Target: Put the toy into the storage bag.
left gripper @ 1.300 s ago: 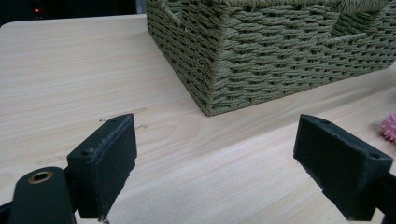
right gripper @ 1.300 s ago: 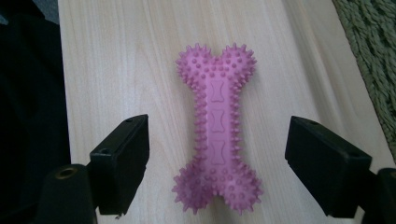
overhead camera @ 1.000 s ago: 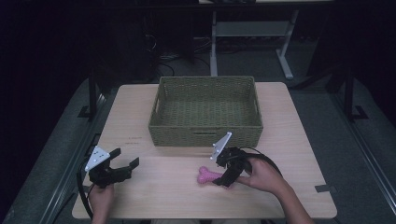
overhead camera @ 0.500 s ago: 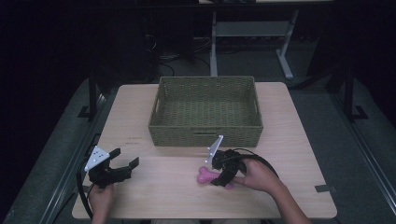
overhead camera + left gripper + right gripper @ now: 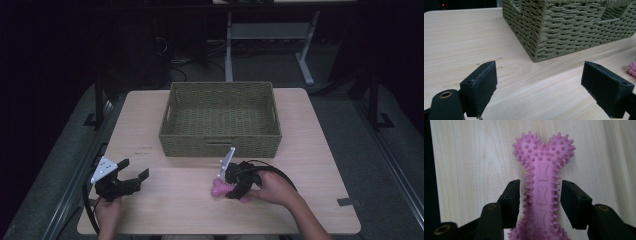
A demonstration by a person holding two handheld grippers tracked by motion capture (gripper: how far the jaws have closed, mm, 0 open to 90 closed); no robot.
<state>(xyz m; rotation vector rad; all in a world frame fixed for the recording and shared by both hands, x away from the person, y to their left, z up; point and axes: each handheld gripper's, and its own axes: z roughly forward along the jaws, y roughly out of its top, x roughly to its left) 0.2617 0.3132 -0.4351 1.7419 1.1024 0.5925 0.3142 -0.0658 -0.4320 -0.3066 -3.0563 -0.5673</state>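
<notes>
A pink spiky bone-shaped toy lies flat on the wooden table, in front of the basket. In the high view the toy sits at the front centre, partly under my right gripper. In the right gripper view my right gripper has its jaws half closed on either side of the toy's shaft, the right jaw at the spikes and a thin gap at the left jaw. My left gripper rests wide open at the front left, holding nothing. The toy's end peeks in at the left gripper view's right edge.
An olive woven basket stands at the table's back centre, with nothing visible inside; its corner rises ahead of the left gripper. The right gripper's cable loops over the hand. Dark floor and a desk frame lie beyond.
My right gripper has shifted left and down over the pink toy, its jaws now on both sides of the shaft. The left gripper has stayed where it was.
</notes>
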